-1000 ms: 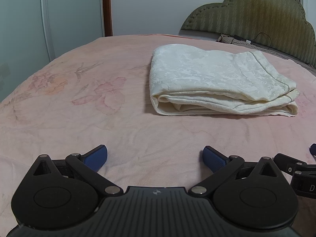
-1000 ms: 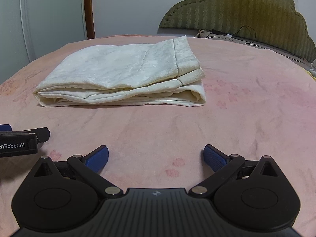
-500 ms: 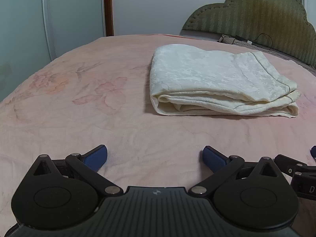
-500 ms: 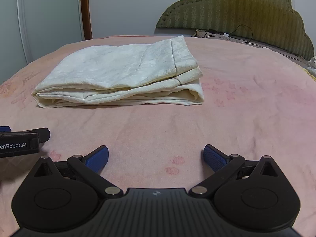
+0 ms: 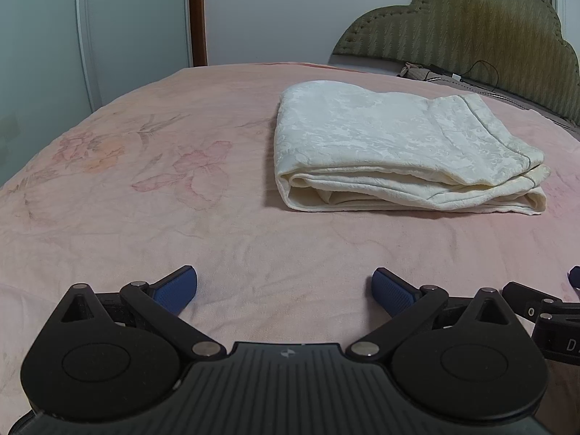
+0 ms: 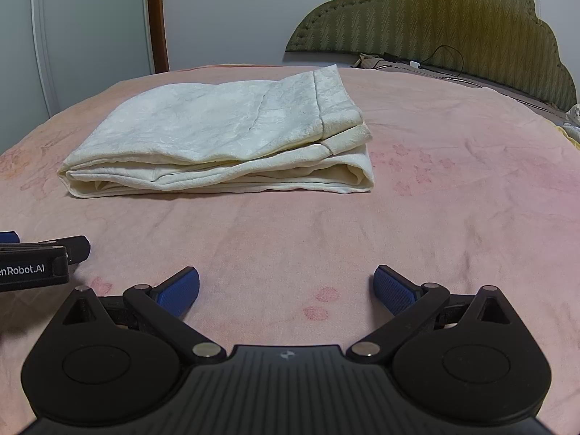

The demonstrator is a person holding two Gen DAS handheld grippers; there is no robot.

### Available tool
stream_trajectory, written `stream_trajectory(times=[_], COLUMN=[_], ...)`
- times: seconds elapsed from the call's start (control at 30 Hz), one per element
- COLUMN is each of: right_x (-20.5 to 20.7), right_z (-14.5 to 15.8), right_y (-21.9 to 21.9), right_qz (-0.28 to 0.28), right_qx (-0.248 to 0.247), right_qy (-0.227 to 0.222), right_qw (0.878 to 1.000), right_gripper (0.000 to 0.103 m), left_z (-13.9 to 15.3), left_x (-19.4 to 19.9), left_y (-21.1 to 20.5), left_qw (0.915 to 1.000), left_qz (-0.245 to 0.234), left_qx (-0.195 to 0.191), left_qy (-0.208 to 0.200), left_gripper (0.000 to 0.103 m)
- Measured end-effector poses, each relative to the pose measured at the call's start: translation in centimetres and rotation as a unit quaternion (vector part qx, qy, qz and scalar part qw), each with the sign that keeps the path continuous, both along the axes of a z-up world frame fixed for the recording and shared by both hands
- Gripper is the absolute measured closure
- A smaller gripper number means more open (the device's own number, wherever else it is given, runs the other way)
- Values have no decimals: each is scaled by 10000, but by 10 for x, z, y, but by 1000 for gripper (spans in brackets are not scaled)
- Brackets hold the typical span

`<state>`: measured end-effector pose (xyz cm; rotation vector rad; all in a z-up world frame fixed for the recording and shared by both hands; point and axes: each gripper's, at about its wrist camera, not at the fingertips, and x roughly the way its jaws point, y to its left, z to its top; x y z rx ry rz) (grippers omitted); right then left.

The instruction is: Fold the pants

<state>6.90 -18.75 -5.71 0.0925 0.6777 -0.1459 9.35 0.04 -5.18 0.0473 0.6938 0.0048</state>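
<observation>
Cream-white pants point(image 5: 391, 145) lie folded in a flat rectangular stack on the pink bedspread point(image 5: 145, 199); they also show in the right wrist view point(image 6: 224, 137). My left gripper point(image 5: 284, 288) is open and empty, low over the bed, well short of the stack's near-left corner. My right gripper point(image 6: 286, 290) is open and empty, low over the bed in front of the stack. Part of the right gripper point(image 5: 543, 311) shows at the left view's right edge. Part of the left gripper point(image 6: 40, 257) shows at the right view's left edge.
A green padded headboard point(image 6: 435, 14) stands at the back right with a black cable point(image 6: 446, 58) and small items along its base. White wardrobe doors point(image 5: 119, 29) and a brown door frame point(image 5: 197, 14) are beyond the bed's far edge.
Both views shift only slightly; the stack sits a touch farther away. The pants have not moved and both grippers stay open.
</observation>
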Motion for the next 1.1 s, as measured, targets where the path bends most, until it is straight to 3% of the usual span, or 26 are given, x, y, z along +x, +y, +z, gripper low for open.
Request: stream_trajectory(times=[1.1], right_x=[0], right_z=[0], right_y=[0], right_qz=[-1], right_qx=[0], right_qy=[0], right_qw=[10000], right_gripper=[0], left_z=[0], left_x=[0], left_y=[1], left_qw=[10000], left_qz=[-32], left_qx=[-29], left_qy=[-5], left_gripper=[0])
